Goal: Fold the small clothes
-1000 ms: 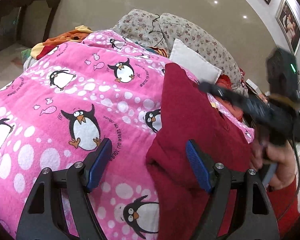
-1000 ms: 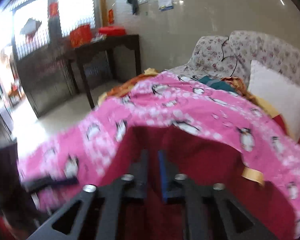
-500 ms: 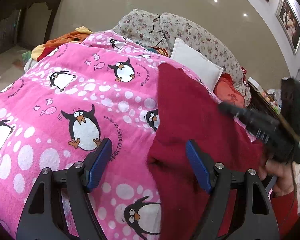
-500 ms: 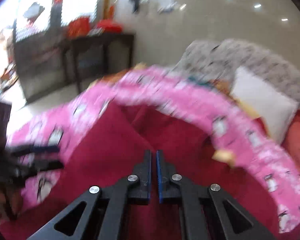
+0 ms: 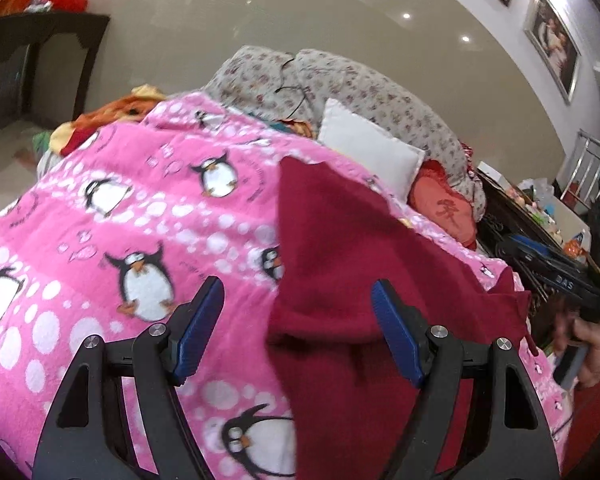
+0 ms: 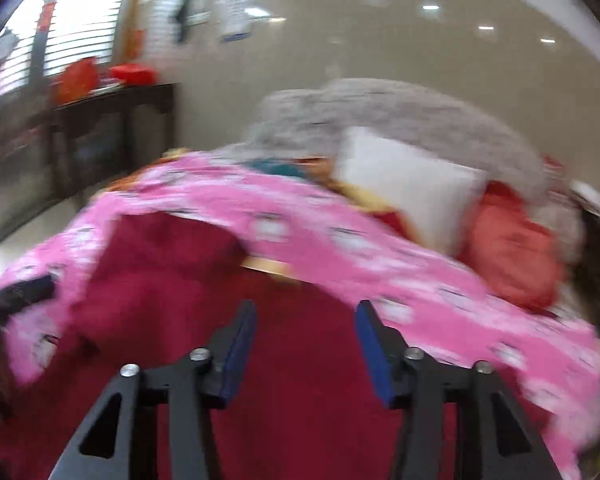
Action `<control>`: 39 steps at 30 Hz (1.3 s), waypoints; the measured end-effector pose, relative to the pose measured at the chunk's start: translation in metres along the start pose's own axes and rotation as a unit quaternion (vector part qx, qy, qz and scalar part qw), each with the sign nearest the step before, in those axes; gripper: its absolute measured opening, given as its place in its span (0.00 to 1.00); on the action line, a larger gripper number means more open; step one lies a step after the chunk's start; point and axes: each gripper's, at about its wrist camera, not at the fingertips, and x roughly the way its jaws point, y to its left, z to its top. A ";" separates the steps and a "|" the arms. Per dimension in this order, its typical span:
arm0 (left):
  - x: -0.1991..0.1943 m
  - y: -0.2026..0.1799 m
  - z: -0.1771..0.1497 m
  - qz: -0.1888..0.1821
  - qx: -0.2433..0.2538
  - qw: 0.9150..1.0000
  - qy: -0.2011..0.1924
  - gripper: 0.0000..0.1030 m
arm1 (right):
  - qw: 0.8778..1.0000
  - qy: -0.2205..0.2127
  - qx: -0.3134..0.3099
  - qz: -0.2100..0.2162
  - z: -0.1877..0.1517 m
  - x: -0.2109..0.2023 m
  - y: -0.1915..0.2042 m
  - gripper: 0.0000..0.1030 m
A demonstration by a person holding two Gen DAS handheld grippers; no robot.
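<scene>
Lying beneath both spread grippers' fingers (image 5: 396, 336), maroon garment (image 5: 340, 248) on penguin blanket (image 5: 140, 208).

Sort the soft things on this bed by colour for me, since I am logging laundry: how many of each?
Dark red: 1, the garment being folded.
Pink: 1, the penguin blanket.
White: 1, the pillow.
Orange-red: 1, the cushion.
Grey floral: 1, the quilt at the far end.
Total: 5.
A few more cloths near the far edge are too hidden to count.
</scene>
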 end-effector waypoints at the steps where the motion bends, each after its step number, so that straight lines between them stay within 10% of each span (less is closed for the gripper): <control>1: 0.002 -0.006 0.001 -0.004 0.005 1.000 0.003 0.75 | 1.000 0.007 0.016 -0.018 -0.007 -0.003 -0.019 0.49; 8: 0.034 -0.051 -0.006 -0.033 0.036 0.998 0.052 0.75 | 0.989 0.077 0.127 0.015 -0.063 0.016 -0.086 0.49; 11: 0.048 -0.046 -0.010 -0.010 0.029 0.997 0.074 0.75 | 0.991 0.077 0.100 0.037 -0.066 0.022 -0.073 0.12; 13: 0.051 -0.042 -0.011 -0.013 0.018 0.997 0.077 0.75 | 0.996 0.063 0.056 0.008 -0.061 0.014 -0.064 0.08; 22: 0.054 -0.048 -0.022 -0.004 0.046 0.996 0.076 0.75 | 0.992 0.059 0.113 0.002 -0.064 0.031 -0.091 0.08; 26: 0.050 -0.043 -0.021 -0.019 0.034 0.997 0.069 0.75 | 0.984 0.032 0.171 0.025 -0.075 -0.005 -0.119 0.37; 32: 0.049 -0.046 -0.022 -0.013 0.041 0.997 0.069 0.75 | 0.950 0.018 0.313 -0.001 -0.135 -0.069 -0.188 0.47; 39: 0.050 -0.046 -0.022 -0.012 0.041 0.997 0.070 0.75 | 0.875 0.027 0.479 0.064 -0.195 -0.058 -0.230 0.47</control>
